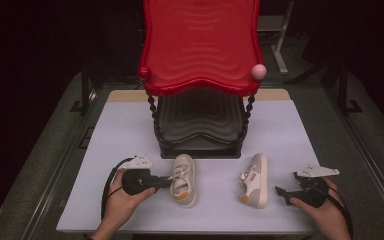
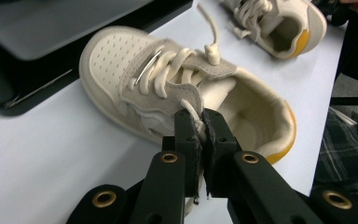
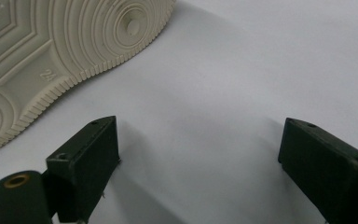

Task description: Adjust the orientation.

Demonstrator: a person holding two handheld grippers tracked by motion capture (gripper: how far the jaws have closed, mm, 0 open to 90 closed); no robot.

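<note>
Two small cream shoes with yellow heels lie on the white table top [image 1: 130,130]. The left shoe [image 1: 184,181] stands upright, toe towards the rack. In the left gripper view its lace [image 2: 186,106] runs down from the shoe [image 2: 168,79] into my left gripper [image 2: 201,125], which is shut on it beside the shoe's collar. The high view has that gripper [image 1: 166,183] touching the shoe's left side. The right shoe [image 1: 255,180] lies on its side. Its ribbed sole [image 3: 51,51] faces my right gripper [image 3: 198,149], which is open and a little apart from it, also low on the table [image 1: 281,193].
A two-tier rack stands at the table's middle back, with a red wavy top shelf [image 1: 200,45] over a black lower shelf [image 1: 200,125]. The black shelf's edge [image 2: 28,56] is just past the left shoe's toe. The other shoe [image 2: 279,23] lies farther off.
</note>
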